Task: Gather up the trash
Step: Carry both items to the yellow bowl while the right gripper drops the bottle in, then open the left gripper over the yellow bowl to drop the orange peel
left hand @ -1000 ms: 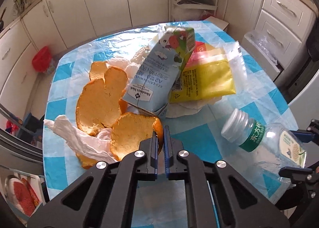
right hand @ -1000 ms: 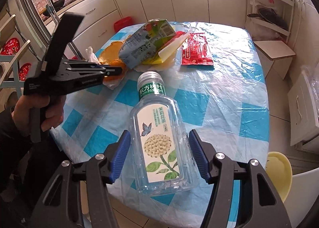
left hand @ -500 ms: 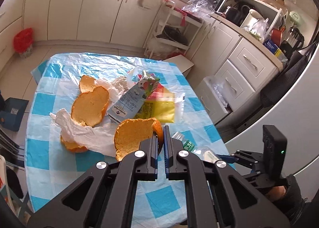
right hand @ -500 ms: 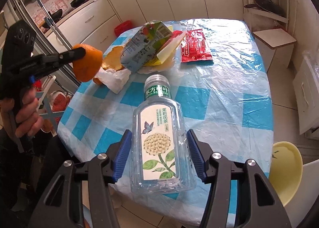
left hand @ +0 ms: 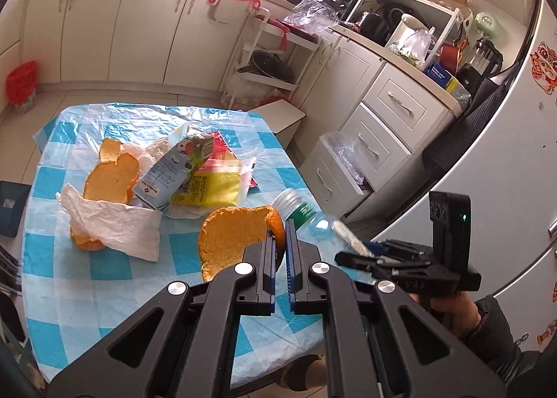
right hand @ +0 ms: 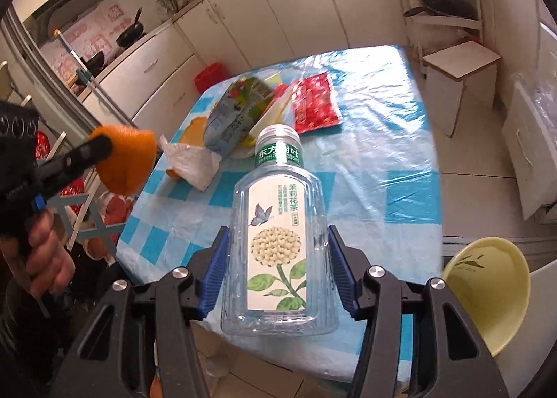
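My left gripper (left hand: 280,236) is shut on a big piece of orange peel (left hand: 233,238) and holds it in the air above the near part of the table (left hand: 104,279). The right wrist view shows that peel (right hand: 128,161) at the left, pinched in the left gripper (right hand: 101,147), which a hand holds. My right gripper (right hand: 278,252) is shut on a clear plastic tea bottle (right hand: 278,224) with a flower label and a silver cap, its blue pads against both sides. The bottle (left hand: 313,220) hangs over the table's near right edge.
On the checked blue and white cloth lie more orange peels (left hand: 111,177), a crumpled tissue (left hand: 111,224), a drink carton (left hand: 167,175), a yellow packet (left hand: 212,185) and a red packet (right hand: 313,105). A yellow bowl (right hand: 487,293) sits at the lower right, a stool (right hand: 459,64) and drawers (left hand: 376,140) beyond.
My left gripper has lifted the orange peel off the table and drawn back. My right gripper has closed onto the bottle and raised it off the cloth.
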